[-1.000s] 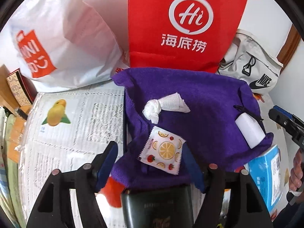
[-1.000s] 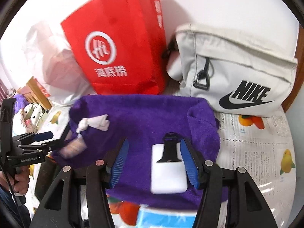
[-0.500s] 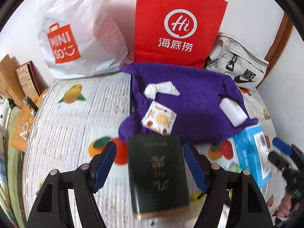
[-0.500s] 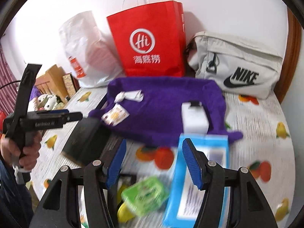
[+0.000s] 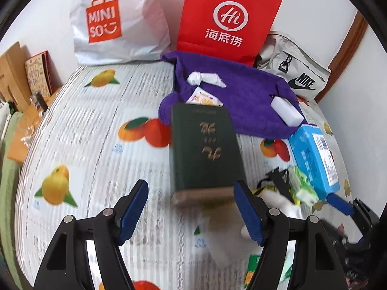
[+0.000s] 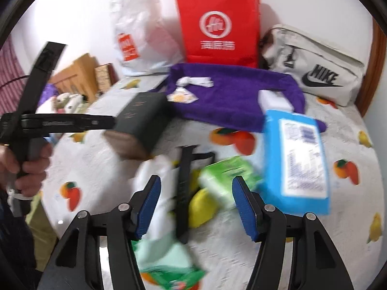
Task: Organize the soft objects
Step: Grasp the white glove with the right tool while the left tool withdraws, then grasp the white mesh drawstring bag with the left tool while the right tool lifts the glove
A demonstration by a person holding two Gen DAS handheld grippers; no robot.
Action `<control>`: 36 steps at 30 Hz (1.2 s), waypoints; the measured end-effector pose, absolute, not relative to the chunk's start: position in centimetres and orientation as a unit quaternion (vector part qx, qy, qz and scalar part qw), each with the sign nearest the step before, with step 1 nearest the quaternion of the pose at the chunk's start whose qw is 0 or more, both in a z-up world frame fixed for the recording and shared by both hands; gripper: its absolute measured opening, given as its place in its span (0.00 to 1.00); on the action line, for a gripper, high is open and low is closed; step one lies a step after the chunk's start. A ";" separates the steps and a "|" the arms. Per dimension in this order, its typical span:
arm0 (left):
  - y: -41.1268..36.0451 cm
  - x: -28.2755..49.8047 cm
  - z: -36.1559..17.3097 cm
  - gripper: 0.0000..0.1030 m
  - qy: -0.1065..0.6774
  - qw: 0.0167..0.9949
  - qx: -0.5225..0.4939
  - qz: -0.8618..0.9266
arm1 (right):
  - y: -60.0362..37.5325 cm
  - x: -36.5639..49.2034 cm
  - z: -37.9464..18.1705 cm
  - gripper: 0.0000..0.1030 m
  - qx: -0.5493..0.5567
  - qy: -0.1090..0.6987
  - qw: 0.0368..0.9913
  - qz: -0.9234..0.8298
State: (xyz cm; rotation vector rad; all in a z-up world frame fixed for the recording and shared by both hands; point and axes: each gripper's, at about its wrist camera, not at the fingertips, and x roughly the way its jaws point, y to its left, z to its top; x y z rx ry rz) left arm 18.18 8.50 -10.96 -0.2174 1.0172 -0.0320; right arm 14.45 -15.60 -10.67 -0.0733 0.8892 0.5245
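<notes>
Purple cloth (image 5: 244,101) lay spread at the upper centre of both views, on the fruit-print counter (image 5: 79,145), carrying a knotted white tissue (image 5: 205,78), a fruit-print sachet (image 5: 204,97) and a small white block (image 5: 286,111). A dark green book (image 5: 205,149) overlapped its near edge. Left gripper (image 5: 189,211) at the lower centre had its fingers spread, nothing between them. Right gripper (image 6: 196,207) likewise stood with fingers apart and empty, above a blurred green packet (image 6: 225,181) and blue packet (image 6: 296,162).
</notes>
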 end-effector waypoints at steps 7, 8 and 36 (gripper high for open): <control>9.2 15.3 -11.9 0.69 0.487 0.866 -0.108 -0.013 | -12.3 12.3 -13.5 0.61 -0.067 0.432 0.861 0.259; 9.3 14.8 -12.0 0.69 0.488 0.866 -0.107 -0.013 | -11.9 12.4 -14.0 0.56 -0.081 0.432 0.864 0.247; 2.9 16.6 -16.8 0.81 0.504 0.850 -0.095 -0.122 | -25.2 7.9 -14.6 0.09 -0.015 0.430 0.891 0.142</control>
